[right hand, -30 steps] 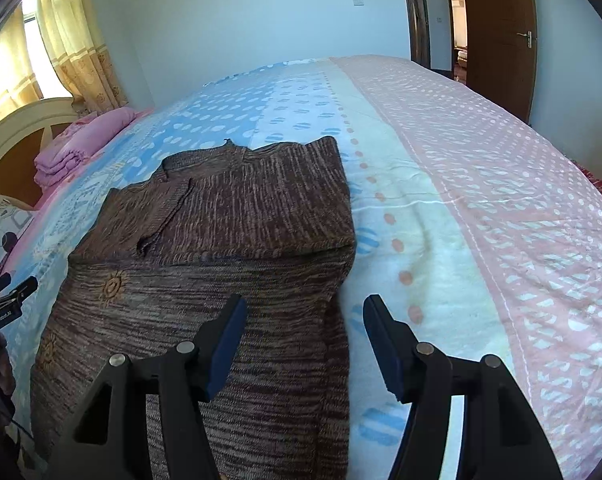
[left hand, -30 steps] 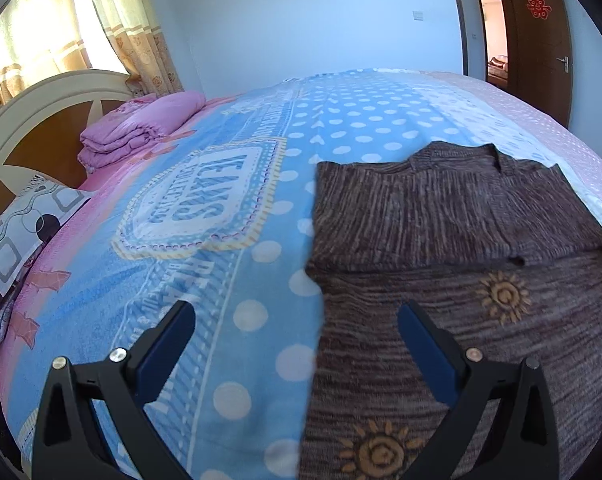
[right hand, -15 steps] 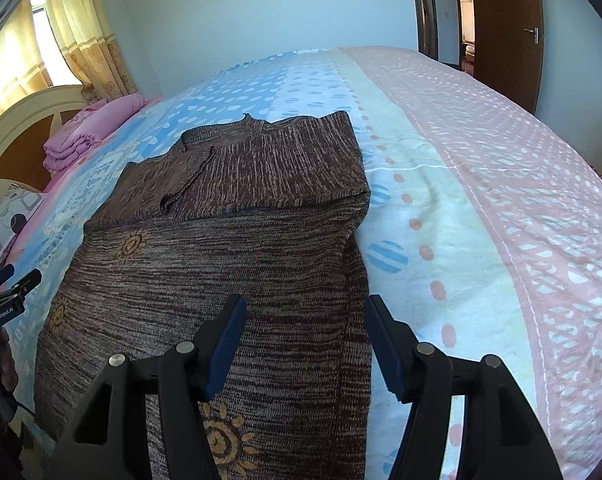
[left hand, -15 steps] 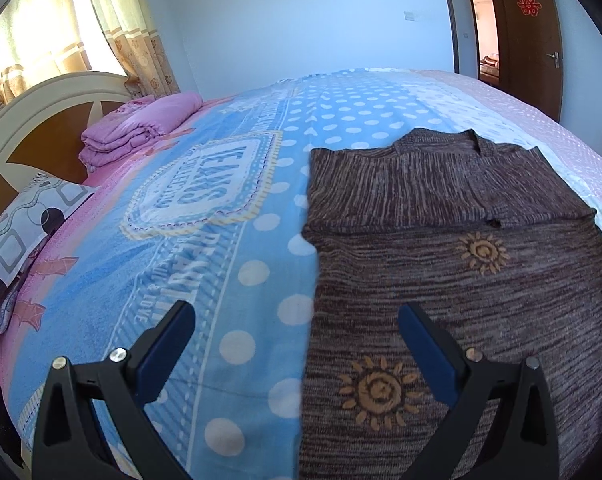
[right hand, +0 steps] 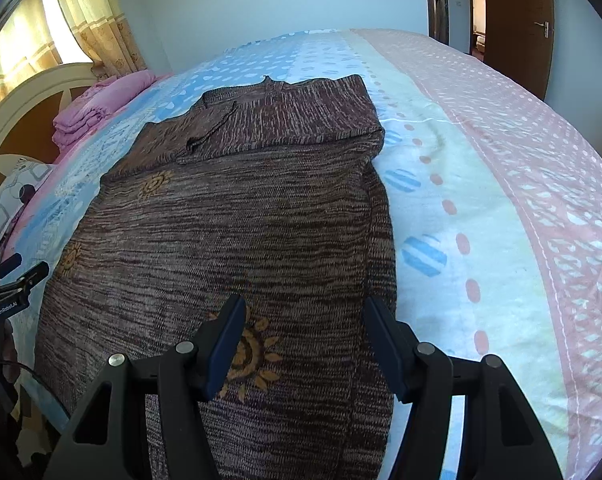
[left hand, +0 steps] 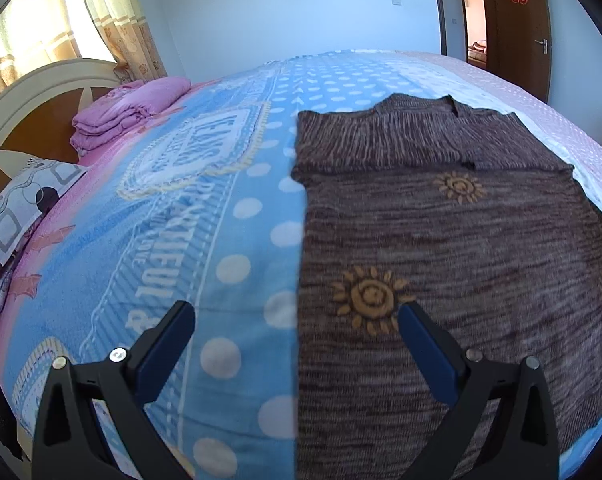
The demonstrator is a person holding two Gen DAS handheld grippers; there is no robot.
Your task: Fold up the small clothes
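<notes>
A brown knit sweater [left hand: 441, 232] with yellow sun motifs lies flat on the bed; it also shows in the right wrist view [right hand: 237, 216]. Its sleeves are folded across the chest at the far end. My left gripper [left hand: 297, 320] is open and empty, straddling the sweater's left edge near the hem. My right gripper [right hand: 305, 316] is open and empty above the sweater's right side near the hem. The left gripper also shows in the right wrist view [right hand: 9, 280] at the left edge.
The bed is covered by a blue polka-dot blanket [left hand: 205, 208] with a pink patterned band [right hand: 521, 168] on the right. A folded pink quilt [left hand: 129, 108] and a patterned pillow [left hand: 17, 208] sit by the headboard [left hand: 33, 112]. A wooden door [left hand: 517, 20] stands at the far right.
Both grippers have drawn back toward the sweater's hem end, so more of the sweater's lower body is in view. Both stay open.
</notes>
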